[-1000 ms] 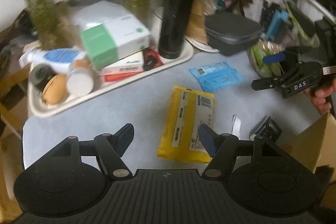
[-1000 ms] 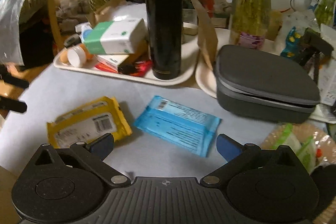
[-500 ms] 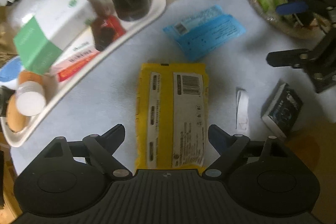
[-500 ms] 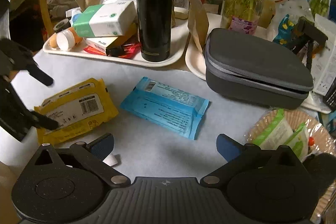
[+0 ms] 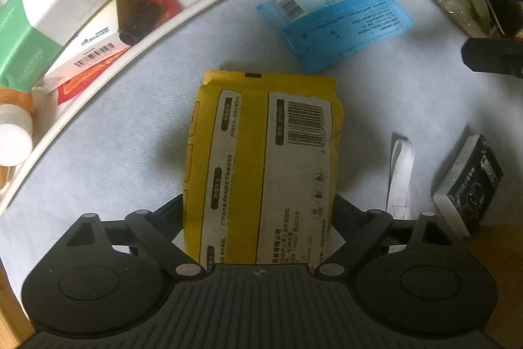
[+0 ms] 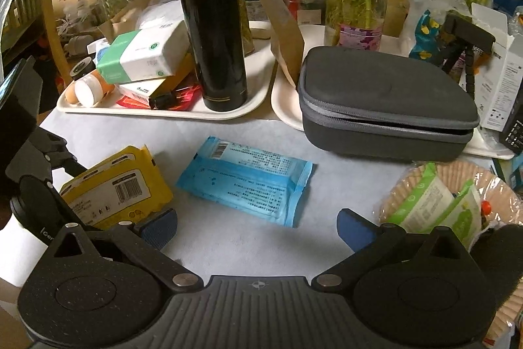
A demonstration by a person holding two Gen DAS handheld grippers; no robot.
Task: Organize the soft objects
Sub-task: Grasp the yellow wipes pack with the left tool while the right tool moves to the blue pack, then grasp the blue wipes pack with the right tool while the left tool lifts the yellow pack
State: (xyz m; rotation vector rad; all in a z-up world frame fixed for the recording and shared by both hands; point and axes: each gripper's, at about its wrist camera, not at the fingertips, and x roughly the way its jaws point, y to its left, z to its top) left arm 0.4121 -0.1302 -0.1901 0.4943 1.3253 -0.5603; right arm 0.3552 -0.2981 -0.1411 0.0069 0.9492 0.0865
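A yellow wet-wipe pack (image 5: 261, 165) lies label-up on the pale blue table cover. My left gripper (image 5: 258, 208) straddles its near end, one finger at each side of the pack; the jaws look wide and I cannot tell if they press it. It also shows in the right wrist view (image 6: 117, 188), with the left gripper (image 6: 42, 182) over it. A blue wipe pack (image 5: 333, 18) lies beyond, also in the right wrist view (image 6: 248, 182). My right gripper (image 6: 258, 228) is open and empty, just short of the blue pack.
A white tray (image 6: 163, 112) holds a black flask (image 6: 209, 18), tissue box (image 6: 143, 54) and bottles. A grey zip case (image 6: 382, 107) sits back right. A basket (image 6: 451, 195) with green packs is right. A small black box (image 5: 470, 182) and paper strip (image 5: 400, 172) lie right of the yellow pack.
My left gripper moved forward and down until its fingers flank the yellow pack's near end. My right gripper shifted slightly; the left gripper now shows over the yellow pack in its view.
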